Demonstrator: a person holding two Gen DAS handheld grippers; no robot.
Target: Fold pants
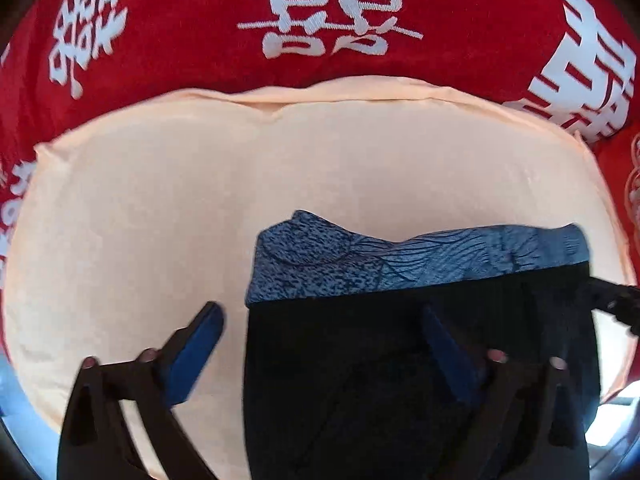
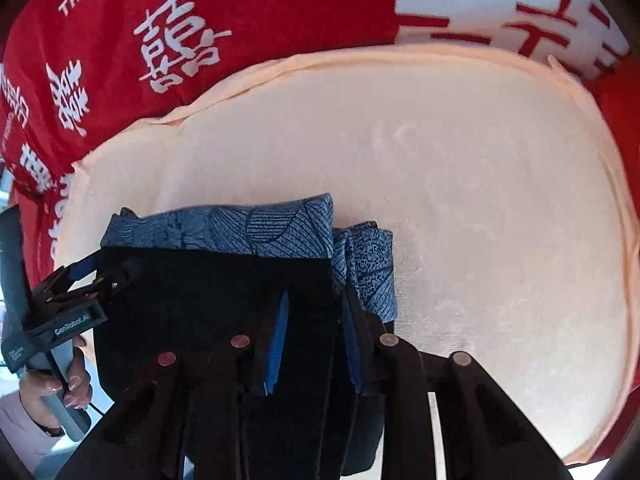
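Note:
The pants [image 1: 400, 344] are folded into a compact stack, with a black layer on top and blue patterned fabric [image 1: 360, 256] at the far edge. They lie on a peach cloth [image 1: 200, 200]. My left gripper [image 1: 320, 320] is open, with one finger on the cloth and the other over the black layer. In the right wrist view the pants [image 2: 208, 300] lie the same way, and my right gripper [image 2: 316, 300] is nearly shut on the stack's right edge. The left gripper [image 2: 80, 276] shows at the stack's left side.
A red blanket with white characters [image 1: 320, 12] lies beyond the peach cloth and also shows in the right wrist view [image 2: 200, 32]. The peach cloth [image 2: 480, 220] stretches bare to the right of the stack. A person's hand [image 2: 68, 392] holds the left gripper's handle.

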